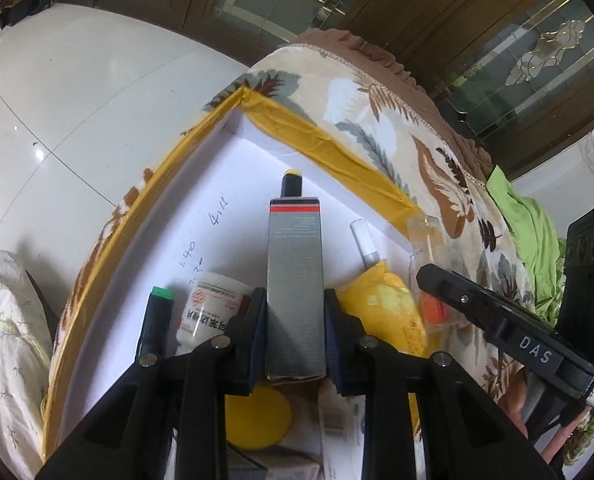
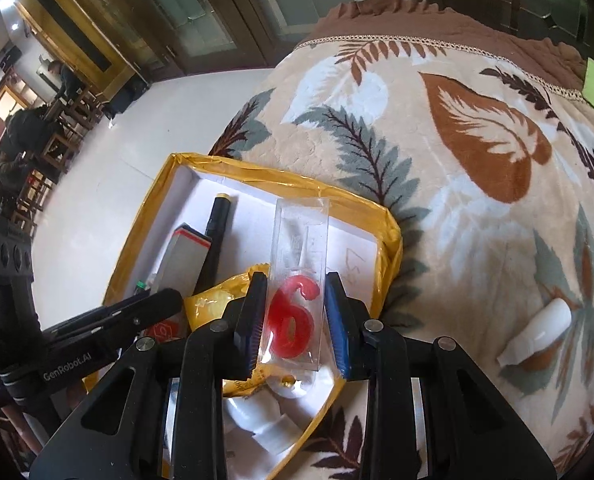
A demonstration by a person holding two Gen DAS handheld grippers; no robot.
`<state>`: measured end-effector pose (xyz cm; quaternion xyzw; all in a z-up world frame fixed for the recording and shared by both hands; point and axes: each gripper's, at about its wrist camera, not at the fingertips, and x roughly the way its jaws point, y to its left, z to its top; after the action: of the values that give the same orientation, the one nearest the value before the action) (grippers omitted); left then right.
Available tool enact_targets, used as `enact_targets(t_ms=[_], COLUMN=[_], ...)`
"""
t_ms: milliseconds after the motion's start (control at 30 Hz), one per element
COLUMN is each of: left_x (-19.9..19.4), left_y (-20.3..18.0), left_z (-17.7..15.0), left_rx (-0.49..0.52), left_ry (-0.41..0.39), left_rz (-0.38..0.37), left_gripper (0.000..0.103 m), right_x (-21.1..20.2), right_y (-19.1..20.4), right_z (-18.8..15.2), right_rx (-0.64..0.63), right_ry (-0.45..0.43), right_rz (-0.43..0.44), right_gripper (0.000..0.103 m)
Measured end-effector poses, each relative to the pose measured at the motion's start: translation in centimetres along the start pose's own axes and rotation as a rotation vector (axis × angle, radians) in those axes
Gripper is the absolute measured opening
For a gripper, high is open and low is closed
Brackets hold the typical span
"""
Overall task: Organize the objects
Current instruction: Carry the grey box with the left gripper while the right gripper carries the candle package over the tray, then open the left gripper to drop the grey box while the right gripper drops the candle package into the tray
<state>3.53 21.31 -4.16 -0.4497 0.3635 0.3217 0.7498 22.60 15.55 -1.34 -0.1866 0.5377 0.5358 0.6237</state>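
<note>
My left gripper (image 1: 295,328) is shut on a tall grey carton (image 1: 295,280) with a red stripe, held over the white inside of a yellow-edged box (image 1: 281,120). In the box lie a black marker with a yellow cap (image 1: 291,184), a green-capped marker (image 1: 157,316), a white pill bottle (image 1: 211,308) and a yellow packet (image 1: 385,304). My right gripper (image 2: 293,320) is shut on a clear plastic case (image 2: 299,280) with a red number-six candle inside, above the same box (image 2: 145,232). The grey carton (image 2: 185,256) and left gripper (image 2: 109,316) show at left there.
The box rests on a leaf-patterned blanket (image 2: 457,160) over a rounded surface. A small white bottle (image 2: 537,328) lies on the blanket at right. A green cloth (image 1: 537,248) sits at the blanket's right. White tiled floor (image 1: 77,100) and dark wooden doors lie beyond.
</note>
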Motion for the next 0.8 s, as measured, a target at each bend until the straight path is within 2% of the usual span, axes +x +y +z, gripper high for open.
enact_targets(t_ms=[133, 300, 400, 433, 467, 533, 600, 633, 700, 800], left_x=[0.6, 0.6, 0.2, -0.1, -0.6, -1.3, -1.9, -1.9, -1.6, -1.8], left_y=[0.2, 1.4, 1.8, 1.7, 1.5, 1.1, 0.7, 0.5, 0.4, -0.2], left_z=[-0.4, -0.6, -0.5, -0.4, -0.4, -0.4, -0.6, -0.6, -0.9, -1.4], left_rx=[-0.002, -0.071, -0.11, -0.112, -0.108, -0.096, -0.074, -0.066, -0.061, -0.025], left_ry=[0.003, -0.002, -0.018, -0.032, -0.053, -0.091, -0.121, -0.119, -0.097, -0.097], left_rz=[0.009, -0.037, -0.1, -0.12, -0.139, -0.151, -0.149, -0.15, -0.162, -0.171], left_gripper=[0.026, 0.027, 0.03, 0.038, 0.054, 0.069, 0.071, 0.071, 0.071, 0.071], right_x=[0.7, 1.6, 1.9, 1.9, 1.8, 1.5, 0.8, 0.3, -0.6, -2.4], right_y=[0.0, -0.7, -2.0, -2.2, -2.4, -2.6, -2.8, -2.8, -3.0, -3.8], right_z=[0.0, 0.0, 0.0, 0.1, 0.1, 0.0, -0.1, -0.2, -0.5, -1.2], right_rx=[0.003, 0.041, 0.109, 0.124, 0.133, 0.152, 0.16, 0.155, 0.15, 0.149], right_ry=[0.013, 0.033, 0.039, 0.039, 0.038, 0.035, 0.011, -0.001, -0.022, -0.04], right_rz=[-0.002, -0.019, 0.042, 0.059, 0.072, 0.099, 0.126, 0.125, 0.133, 0.166], right_gripper=[0.029, 0.029, 0.029, 0.029, 0.029, 0.03, 0.032, 0.041, 0.049, 0.049])
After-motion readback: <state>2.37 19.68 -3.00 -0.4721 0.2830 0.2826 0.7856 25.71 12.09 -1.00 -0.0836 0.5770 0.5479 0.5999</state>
